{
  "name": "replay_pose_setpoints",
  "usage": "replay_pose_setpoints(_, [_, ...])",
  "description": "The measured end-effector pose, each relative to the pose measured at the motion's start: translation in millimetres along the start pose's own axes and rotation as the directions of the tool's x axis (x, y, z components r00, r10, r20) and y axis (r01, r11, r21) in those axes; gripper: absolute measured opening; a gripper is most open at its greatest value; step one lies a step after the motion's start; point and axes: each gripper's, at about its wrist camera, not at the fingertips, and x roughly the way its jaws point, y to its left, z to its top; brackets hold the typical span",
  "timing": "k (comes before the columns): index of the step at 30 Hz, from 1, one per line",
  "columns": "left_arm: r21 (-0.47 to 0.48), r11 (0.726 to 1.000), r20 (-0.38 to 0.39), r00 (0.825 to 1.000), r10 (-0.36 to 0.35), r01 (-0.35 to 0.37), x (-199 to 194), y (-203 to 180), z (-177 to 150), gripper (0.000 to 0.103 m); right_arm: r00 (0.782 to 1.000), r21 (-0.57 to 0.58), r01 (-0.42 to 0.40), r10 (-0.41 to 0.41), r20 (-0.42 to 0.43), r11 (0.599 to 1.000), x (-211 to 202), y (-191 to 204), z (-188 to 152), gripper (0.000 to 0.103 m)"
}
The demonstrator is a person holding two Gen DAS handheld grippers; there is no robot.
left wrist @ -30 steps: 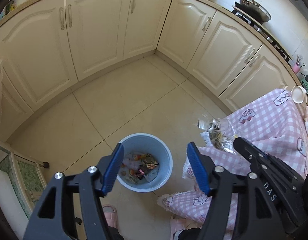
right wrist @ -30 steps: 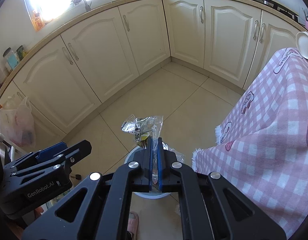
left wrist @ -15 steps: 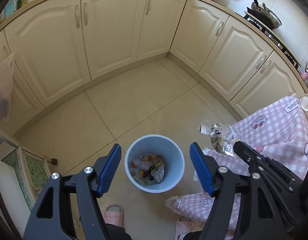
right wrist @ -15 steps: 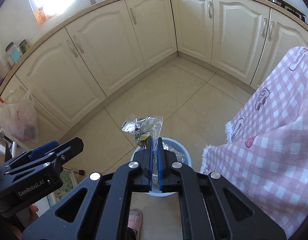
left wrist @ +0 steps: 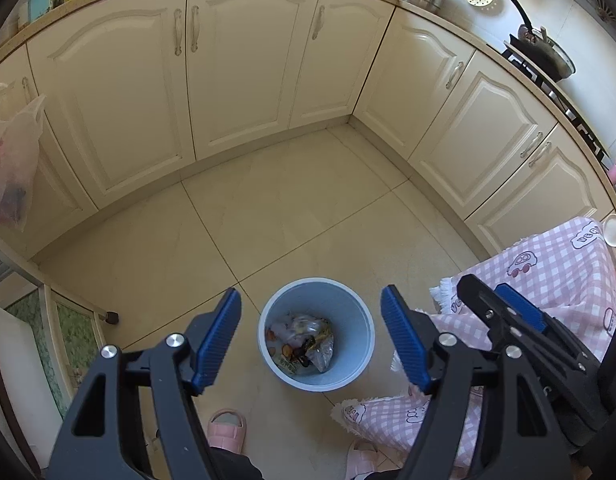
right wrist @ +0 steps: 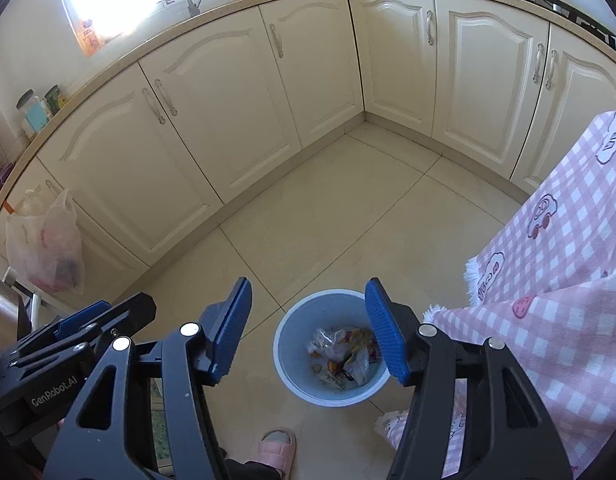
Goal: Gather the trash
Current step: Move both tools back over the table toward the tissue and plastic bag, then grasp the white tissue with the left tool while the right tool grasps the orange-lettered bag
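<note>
The right gripper (right wrist: 307, 330) is opening its ribbed blue jaws with nothing between them; the left gripper (left wrist: 311, 338) gapes wide, also empty. Below both sits the round, smooth blue plastic bin (right wrist: 291, 324), holding crinkled clear wrappers (right wrist: 340, 350). Beyond lie glossy beige floor tiles (right wrist: 348, 220) and cream panelled cabinets (right wrist: 227, 112).

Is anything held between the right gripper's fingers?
No: the right gripper has nothing between its opening fingers; only the blue bin shows below.

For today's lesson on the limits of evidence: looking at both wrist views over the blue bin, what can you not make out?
- Blue bin, right wrist view: the right gripper's finger covers its right rim.
- Trash, left wrist view: too small to name the pieces.
- Slipper, left wrist view: partly hidden behind the left gripper.
</note>
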Motion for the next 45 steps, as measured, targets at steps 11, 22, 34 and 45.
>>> replay_pose_setpoints(11, [0.071,0.996,0.068,0.996,-0.06,0.056,-43.2,-49.1,0.4,0.071,0.991,0.023,0.062,-0.064,0.114,0.998,-70.3,-32.5,5.0,0.059])
replay_pose_setpoints(22, [0.266,0.944,0.122,0.964,-0.236,0.198,-96.6,-174.2,-4.7,0.073,0.93,0.137,0.177,-0.212,0.301,0.975,-182.7,-121.4,10.4,0.059])
replay_pose_setpoints(34, [0.457,0.825,0.047,0.916,-0.397,0.334,-73.5,-347.6,-11.5,0.075,0.847,0.349,0.317,-0.429,0.315,0.882,-232.6,-272.3,6.3,0.072])
replay_pose_setpoints(45, [0.629,0.692,0.009,0.887,-0.462,0.354,-9.7,-448.9,22.1,0.076,0.881,0.403,0.315,-0.423,0.212,0.859,-196.2,-346.8,35.5,0.078])
